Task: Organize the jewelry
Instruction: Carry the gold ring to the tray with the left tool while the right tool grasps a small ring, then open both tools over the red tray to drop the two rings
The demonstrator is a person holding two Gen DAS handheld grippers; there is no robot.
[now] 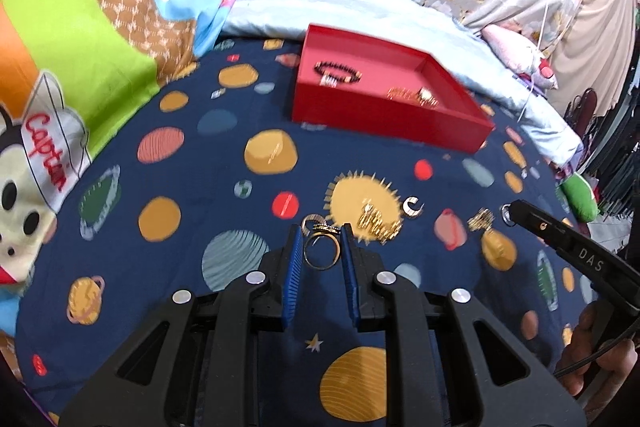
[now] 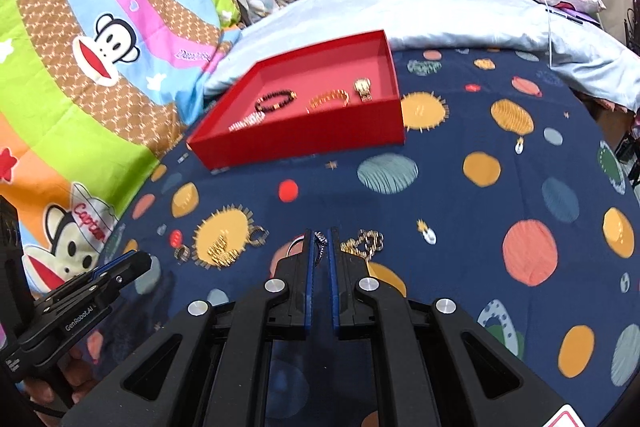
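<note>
Ahead of both grippers, the red tray (image 2: 304, 143) on the bedspread (image 1: 192, 147) already holds bracelets. The left gripper (image 1: 322, 233) has its jaws apart around a gold ring (image 1: 321, 251); they must close before lifting. The right gripper (image 2: 320, 233), nearly together, seems to pinch a silver ring (image 2: 320, 245), and should carry it forward to the tray.

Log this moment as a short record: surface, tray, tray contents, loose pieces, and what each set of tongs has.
surface: planet-print bedsheet
tray: red tray, open, on the sheet
tray contents: dark bead bracelet, gold bracelet, gold watch
loose pieces: gold chain on the sun print, gold links
left tongs: gold ring between the pads, grip not certain
right tongs: closed on a small silver piece
</note>
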